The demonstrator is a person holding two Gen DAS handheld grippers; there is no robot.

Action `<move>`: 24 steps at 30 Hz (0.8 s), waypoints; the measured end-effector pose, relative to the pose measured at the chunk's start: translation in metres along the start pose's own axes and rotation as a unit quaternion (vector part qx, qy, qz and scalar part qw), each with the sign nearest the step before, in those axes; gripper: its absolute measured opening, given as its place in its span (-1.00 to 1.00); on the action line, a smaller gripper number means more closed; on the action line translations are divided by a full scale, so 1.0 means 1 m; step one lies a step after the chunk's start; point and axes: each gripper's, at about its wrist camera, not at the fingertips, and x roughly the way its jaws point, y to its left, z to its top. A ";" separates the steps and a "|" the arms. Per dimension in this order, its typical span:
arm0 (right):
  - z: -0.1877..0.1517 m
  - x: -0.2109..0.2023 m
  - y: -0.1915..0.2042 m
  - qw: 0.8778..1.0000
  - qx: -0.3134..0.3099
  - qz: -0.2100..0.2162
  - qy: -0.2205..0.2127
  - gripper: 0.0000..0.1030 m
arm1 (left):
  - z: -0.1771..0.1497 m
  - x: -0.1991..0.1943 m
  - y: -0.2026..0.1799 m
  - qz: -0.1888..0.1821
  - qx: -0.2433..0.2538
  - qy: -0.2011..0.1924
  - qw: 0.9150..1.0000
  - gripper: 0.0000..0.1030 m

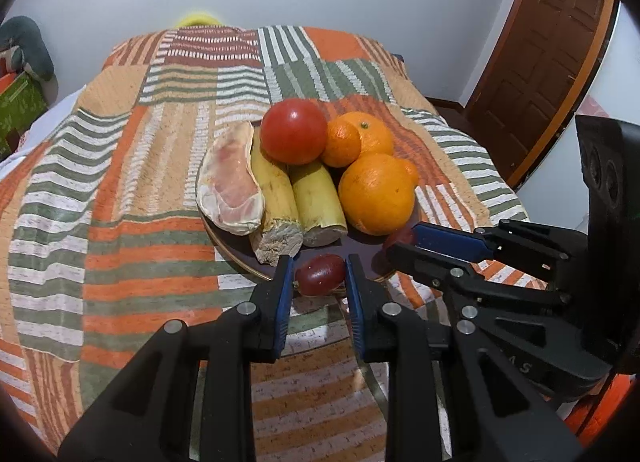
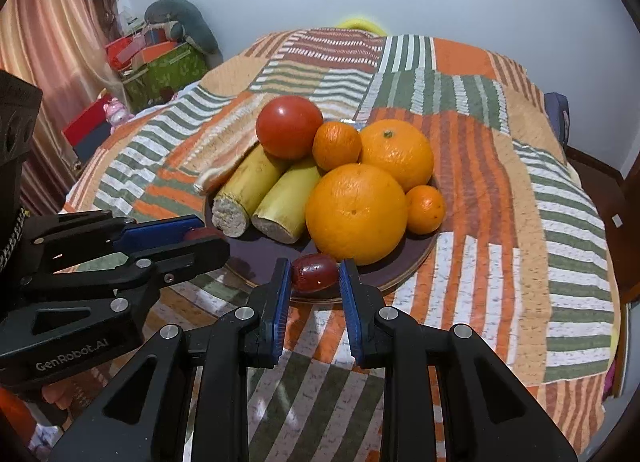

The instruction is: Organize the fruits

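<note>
I am gripping a dark red jujube [image 1: 320, 274] between the blue pads of my left gripper [image 1: 318, 282], and my right gripper [image 2: 314, 282] is clenching a second red jujube [image 2: 314, 272] the same way. Both fruits are sitting over the near rim of the round wooden plate [image 2: 416, 258]. Just beyond my fingertips two cut sugarcane pieces [image 1: 296, 205] and a big orange [image 2: 356, 211] are lying on it. Farther off, a tomato [image 1: 294, 130] is resting on the cane beside smaller oranges [image 2: 337, 145], all on a striped bedspread [image 1: 120, 181].
</note>
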 end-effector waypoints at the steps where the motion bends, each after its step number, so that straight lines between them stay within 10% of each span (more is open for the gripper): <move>1: 0.000 0.002 0.000 1.000 0.000 0.001 0.002 -0.56 | 0.000 0.003 0.001 0.000 -0.001 0.002 1.000 -0.50; 24: 0.002 -0.013 -0.004 1.000 0.012 -0.005 -0.003 -0.41 | 0.001 -0.023 -0.001 0.010 -0.010 -0.012 1.000 -0.39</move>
